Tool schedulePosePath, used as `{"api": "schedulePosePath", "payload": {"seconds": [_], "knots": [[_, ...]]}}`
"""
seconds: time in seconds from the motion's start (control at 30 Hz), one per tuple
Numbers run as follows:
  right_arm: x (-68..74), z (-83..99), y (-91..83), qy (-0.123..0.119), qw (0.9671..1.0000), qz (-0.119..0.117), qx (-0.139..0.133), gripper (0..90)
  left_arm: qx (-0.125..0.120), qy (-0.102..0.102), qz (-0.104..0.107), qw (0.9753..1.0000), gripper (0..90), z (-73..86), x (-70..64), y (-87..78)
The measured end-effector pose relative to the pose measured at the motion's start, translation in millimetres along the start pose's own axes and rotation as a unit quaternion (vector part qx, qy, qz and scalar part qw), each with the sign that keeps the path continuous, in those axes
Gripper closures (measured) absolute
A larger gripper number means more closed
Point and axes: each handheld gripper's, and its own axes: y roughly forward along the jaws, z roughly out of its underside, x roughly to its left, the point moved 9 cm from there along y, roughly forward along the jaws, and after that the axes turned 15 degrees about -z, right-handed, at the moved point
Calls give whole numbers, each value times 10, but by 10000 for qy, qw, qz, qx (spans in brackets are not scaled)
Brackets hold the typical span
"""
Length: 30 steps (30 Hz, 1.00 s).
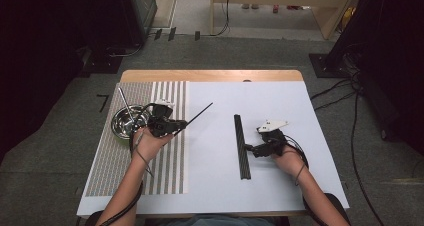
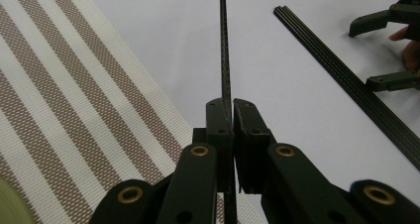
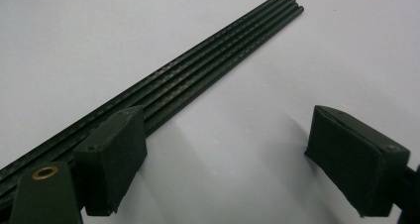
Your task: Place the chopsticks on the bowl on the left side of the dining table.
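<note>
Left tool [image 2: 231,116] is clamping a thin black rod [image 2: 225,60] above the white worktop [image 1: 215,151], while right tool [image 3: 225,159] is gaping wide just right of the rod bundle [image 3: 198,70] lying mid-worktop.

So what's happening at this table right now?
A person works with a tool in each hand. The left tool is shut on one thin black rod, held above the white table beside the striped mat. The right tool is open next to a row of black rods lying side by side on the table, one of its pads at the row's edge. A metal bowl with another rod in it sits on the mat.
</note>
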Motion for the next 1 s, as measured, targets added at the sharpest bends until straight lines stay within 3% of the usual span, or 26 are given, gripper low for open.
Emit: {"api": "schedulePosePath", "payload": {"seconds": [1.0], "knots": [[-2,0,0,-9,10000,4,1,152,-140,-24,-273,9995,877,20,313,-212]]}}
